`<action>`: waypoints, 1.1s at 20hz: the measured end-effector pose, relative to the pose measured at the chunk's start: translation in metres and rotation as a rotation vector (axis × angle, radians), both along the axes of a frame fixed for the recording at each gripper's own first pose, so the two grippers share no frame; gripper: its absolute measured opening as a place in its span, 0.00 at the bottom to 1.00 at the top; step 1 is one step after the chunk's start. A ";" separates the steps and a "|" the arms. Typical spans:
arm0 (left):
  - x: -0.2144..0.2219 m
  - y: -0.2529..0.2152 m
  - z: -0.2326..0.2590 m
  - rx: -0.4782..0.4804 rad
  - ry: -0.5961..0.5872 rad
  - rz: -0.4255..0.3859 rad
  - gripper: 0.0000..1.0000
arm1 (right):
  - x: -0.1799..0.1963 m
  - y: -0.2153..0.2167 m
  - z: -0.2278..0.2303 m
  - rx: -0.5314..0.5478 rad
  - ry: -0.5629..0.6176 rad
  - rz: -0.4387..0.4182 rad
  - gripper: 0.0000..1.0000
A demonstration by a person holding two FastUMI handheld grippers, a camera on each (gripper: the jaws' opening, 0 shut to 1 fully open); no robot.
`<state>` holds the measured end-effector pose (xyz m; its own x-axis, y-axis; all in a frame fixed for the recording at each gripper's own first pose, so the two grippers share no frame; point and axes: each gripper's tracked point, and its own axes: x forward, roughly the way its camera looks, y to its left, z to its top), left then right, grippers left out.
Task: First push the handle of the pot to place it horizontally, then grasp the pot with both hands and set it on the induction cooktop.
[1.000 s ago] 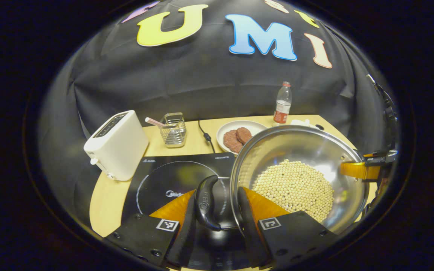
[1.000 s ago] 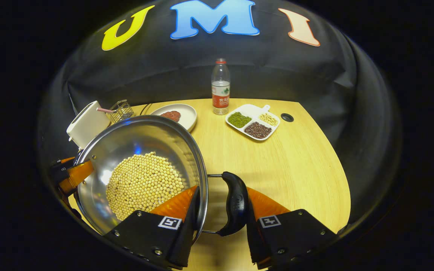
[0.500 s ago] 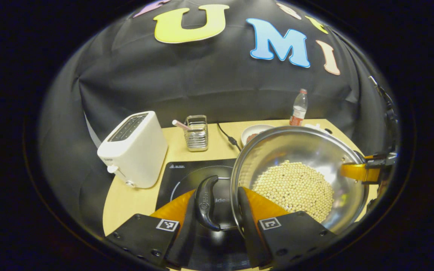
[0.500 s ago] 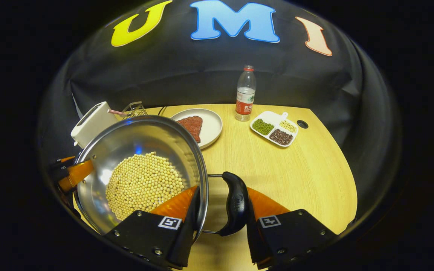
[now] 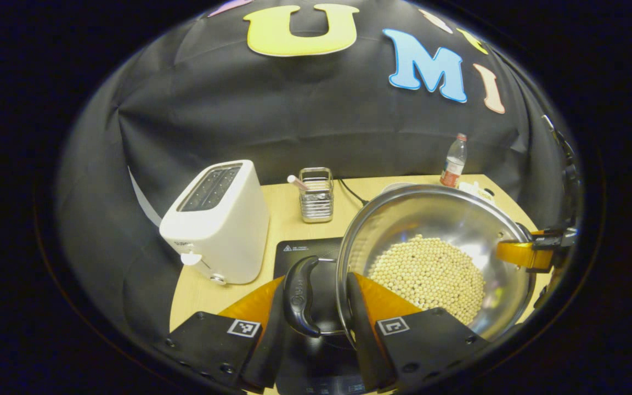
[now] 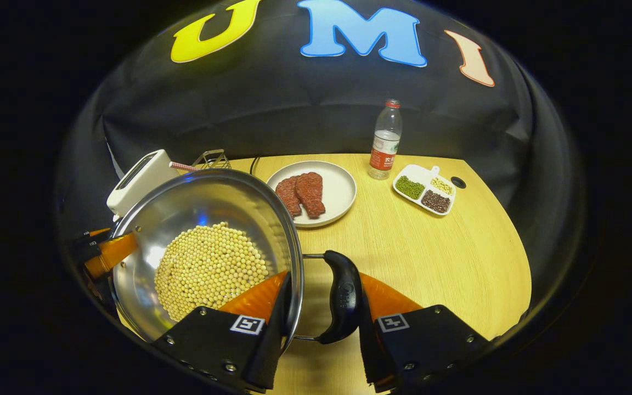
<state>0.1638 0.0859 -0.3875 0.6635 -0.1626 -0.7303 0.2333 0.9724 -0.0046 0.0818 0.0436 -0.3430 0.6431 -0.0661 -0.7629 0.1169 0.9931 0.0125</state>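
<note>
Pot [image 5: 431, 258] held between your two grippers, above cooktop [image 5: 305, 255]. Left gripper [image 5: 316, 307] pinches rim plus left handle [image 5: 300, 296]; right gripper [image 6: 319, 307] pinches rim and right handle [image 6: 342, 296]. Two-sided grip keeps pot level so beans [image 6: 209, 269] stay put. Cooktop mostly hidden under pot; can't tell whether base touches it. Farther: toaster [image 5: 217, 219], plate [image 6: 316, 189], bottle [image 6: 384, 140].
</note>
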 end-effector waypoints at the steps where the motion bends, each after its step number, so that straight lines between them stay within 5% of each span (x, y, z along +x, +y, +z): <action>1: 0.002 0.004 -0.001 0.001 0.001 -0.001 0.63 | 0.003 0.005 0.000 0.001 0.000 -0.001 0.60; 22: 0.024 0.058 -0.030 -0.015 0.009 0.019 0.60 | 0.026 0.067 -0.030 0.002 0.010 -0.009 0.60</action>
